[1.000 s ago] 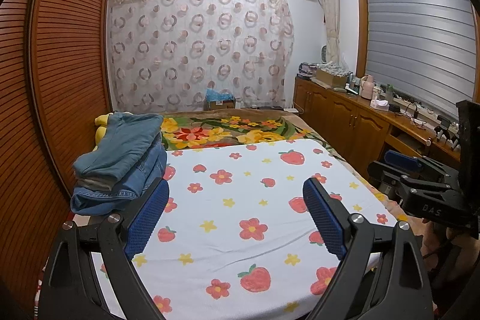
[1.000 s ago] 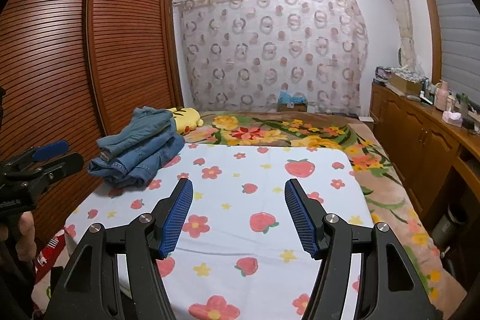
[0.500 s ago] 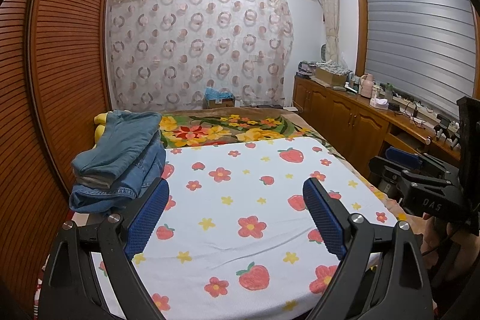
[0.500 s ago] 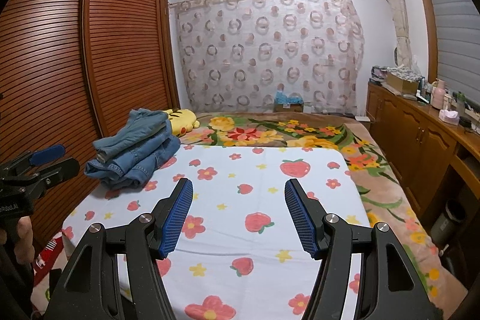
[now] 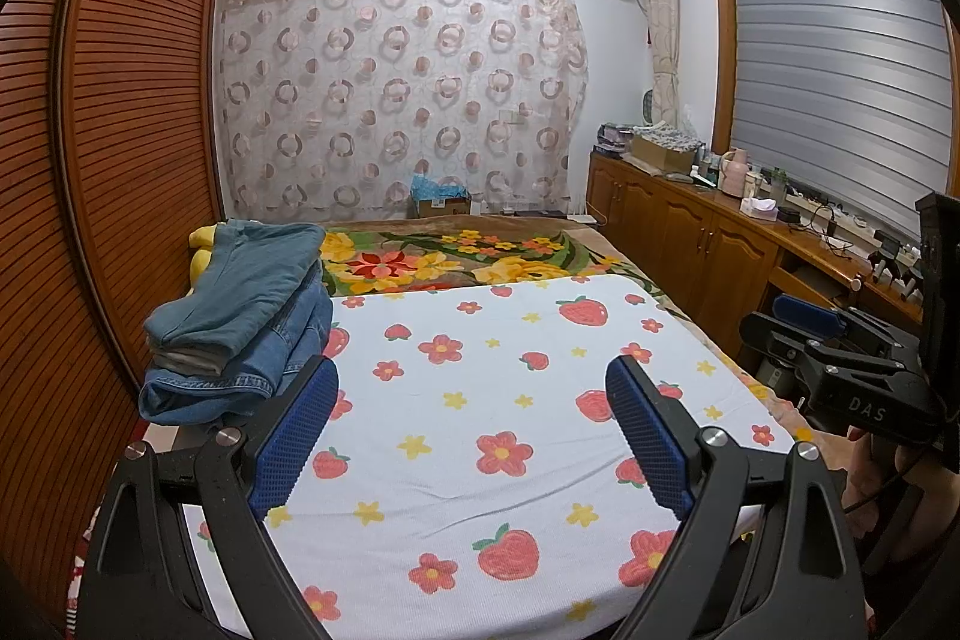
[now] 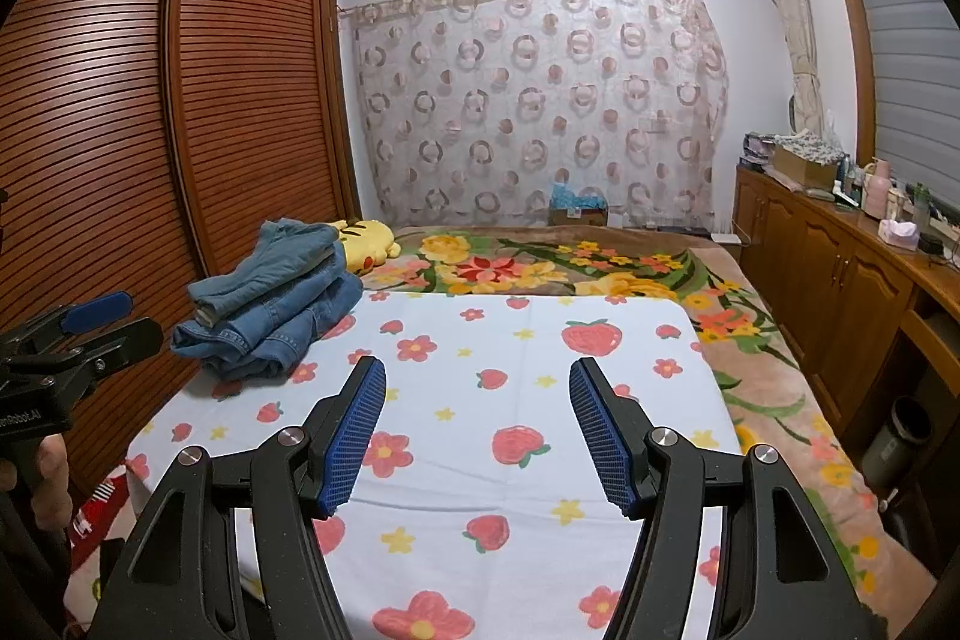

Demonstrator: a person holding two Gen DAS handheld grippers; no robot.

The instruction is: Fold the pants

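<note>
A pile of folded blue denim pants [image 5: 240, 322] lies at the left edge of the bed, on a white sheet with strawberries and flowers [image 5: 480, 400]; it also shows in the right wrist view [image 6: 270, 304]. My left gripper [image 5: 474, 388] is open and empty, above the near part of the sheet, to the right of the pile. My right gripper [image 6: 477, 388] is open and empty above the sheet's near middle. Each gripper shows at the edge of the other's view: the right one [image 5: 840, 352], the left one [image 6: 78, 334].
A brown slatted wardrobe [image 5: 120, 160] runs along the left of the bed. A floral blanket [image 5: 456, 256] covers the far half. A yellow plush toy [image 6: 366, 244] lies behind the pile. Wooden cabinets with clutter [image 5: 720, 244] line the right wall. A bin [image 6: 900, 436] stands on the floor.
Both grippers have drawn back and risen slightly, so the bed sits a little lower in view. The jaws stay open and the pile has not moved.
</note>
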